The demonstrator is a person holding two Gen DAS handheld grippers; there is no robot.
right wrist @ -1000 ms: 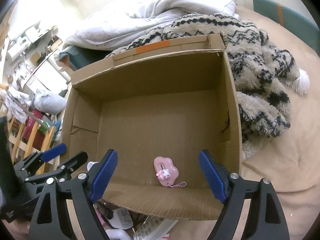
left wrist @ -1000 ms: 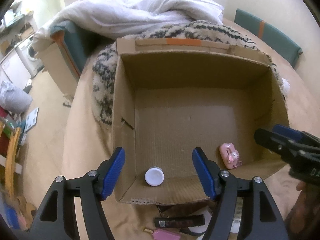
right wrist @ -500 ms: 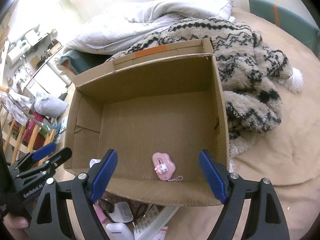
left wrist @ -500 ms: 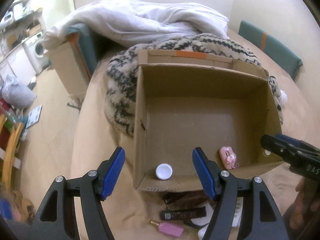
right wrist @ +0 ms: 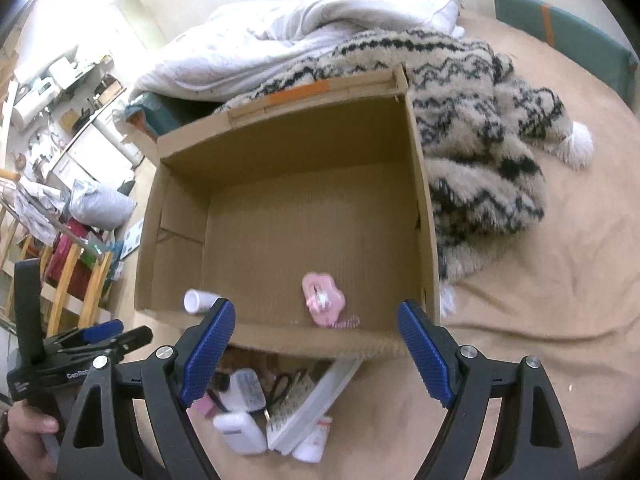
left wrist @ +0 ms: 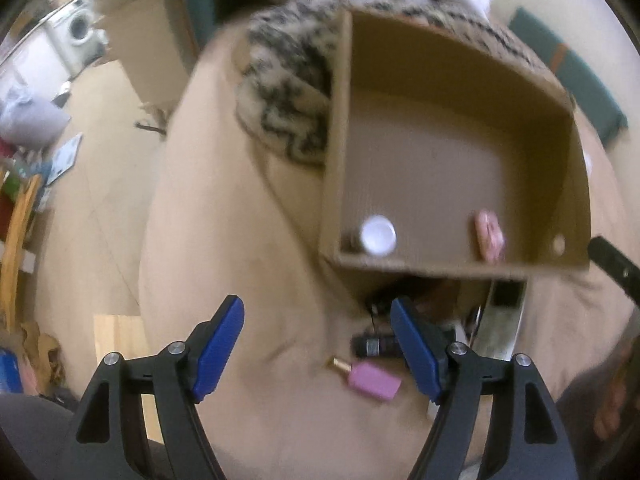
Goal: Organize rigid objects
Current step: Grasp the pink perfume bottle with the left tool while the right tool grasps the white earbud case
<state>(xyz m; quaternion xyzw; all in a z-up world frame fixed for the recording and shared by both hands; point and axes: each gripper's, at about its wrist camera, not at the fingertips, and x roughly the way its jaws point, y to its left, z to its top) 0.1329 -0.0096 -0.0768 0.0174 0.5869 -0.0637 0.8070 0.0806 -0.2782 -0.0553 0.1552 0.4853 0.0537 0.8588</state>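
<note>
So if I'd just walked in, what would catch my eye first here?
Probably the big open cardboard box in the middle of the bed, with a pink charm and a white-capped bottle lying near its front wall. Behind it, a fluffy black-and-cream blanket. In front, both blue-tipped tongs, left and right, hang open over a small pile of clutter.

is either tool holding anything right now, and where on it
Nothing is held. The left tool and the right tool are both open with bare gaps; the pink charm and white-capped bottle lie loose in the cardboard box.
</note>
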